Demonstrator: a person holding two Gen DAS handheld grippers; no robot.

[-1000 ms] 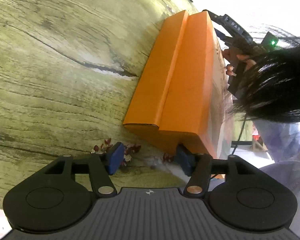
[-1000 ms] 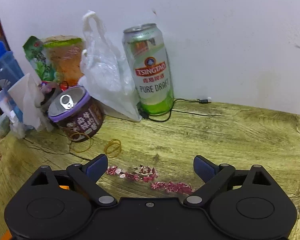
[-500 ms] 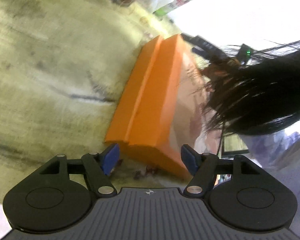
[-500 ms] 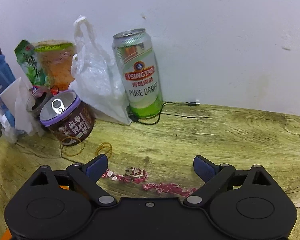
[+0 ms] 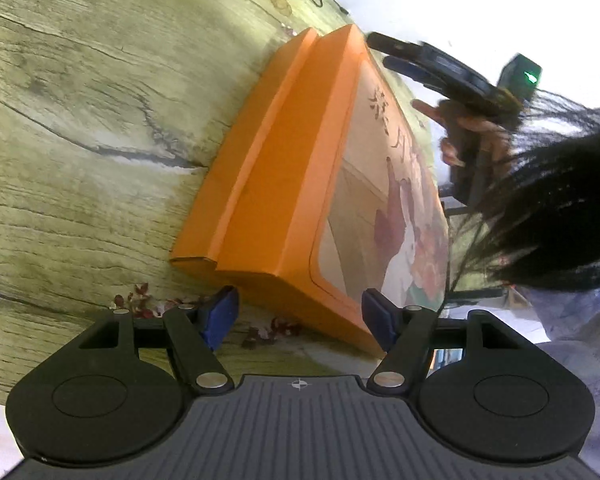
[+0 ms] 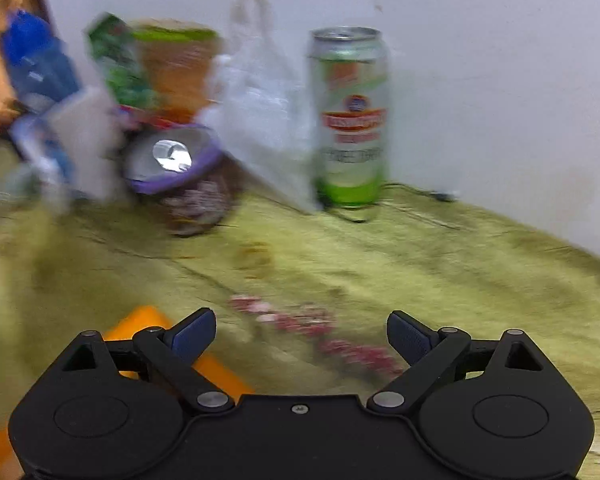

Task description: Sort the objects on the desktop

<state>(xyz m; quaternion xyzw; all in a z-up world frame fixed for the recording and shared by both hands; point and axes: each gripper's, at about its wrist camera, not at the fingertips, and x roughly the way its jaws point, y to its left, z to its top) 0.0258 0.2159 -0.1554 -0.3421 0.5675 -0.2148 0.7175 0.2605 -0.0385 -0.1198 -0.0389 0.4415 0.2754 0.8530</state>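
Note:
A flat orange box (image 5: 284, 184) with a printed lid lies on the wooden table; its corner also shows in the right wrist view (image 6: 140, 320). My left gripper (image 5: 300, 314) is open and empty, just short of the box's near end. My right gripper (image 6: 300, 336) is open and empty above the table, also seen beyond the box in the left wrist view (image 5: 432, 68). Ahead of it stand a green beer can (image 6: 350, 120), a white plastic bag (image 6: 260, 108), a tilted purple-rimmed can (image 6: 180, 172) and a snack packet (image 6: 160, 68).
Red dried petals (image 6: 312, 328) lie scattered on the table between the right fingers, and by the left fingers (image 5: 140, 300). A blue bottle (image 6: 36, 64) stands at far left. A white wall (image 6: 480, 80) backs the table. The person's dark hair (image 5: 540, 200) hangs at right.
The right gripper has swung and moved; its view is now blurred and the orange box corner shows at lower left. The left gripper has shifted, showing more of the box's lid.

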